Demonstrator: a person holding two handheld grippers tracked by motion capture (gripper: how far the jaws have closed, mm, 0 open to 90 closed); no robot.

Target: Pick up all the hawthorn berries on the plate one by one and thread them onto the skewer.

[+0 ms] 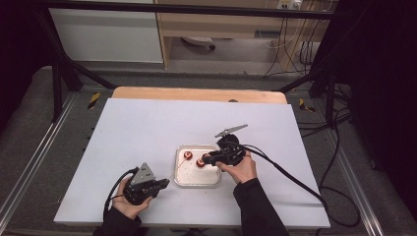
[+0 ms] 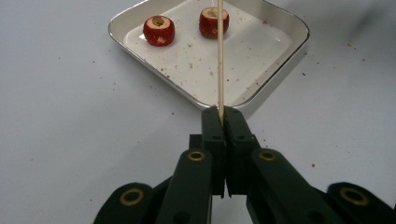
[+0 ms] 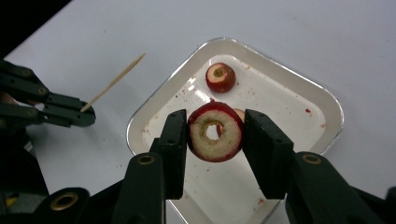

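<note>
My right gripper (image 3: 215,122) is shut on a red cored fruit piece (image 3: 208,148), holding it just above a shallow metal tray (image 3: 327,109); its hollow pale centre faces the camera. A second red cored piece (image 3: 220,77) lies farther back in the tray. My left gripper (image 2: 220,112) is shut on a thin wooden skewer (image 2: 219,56) that points toward the tray (image 2: 275,65), where two red pieces (image 2: 159,30) (image 2: 214,22) show. In the high view the left gripper (image 1: 164,183) sits left of the tray (image 1: 196,181) and the right gripper (image 1: 206,159) reaches in over its right side.
The tray stands near the middle of a white tabletop (image 1: 147,128) dusted with small red crumbs. A wooden strip (image 1: 196,93) runs along the far edge. Black cables (image 1: 295,182) trail off to the right. Open table surface lies to the left and behind the tray.
</note>
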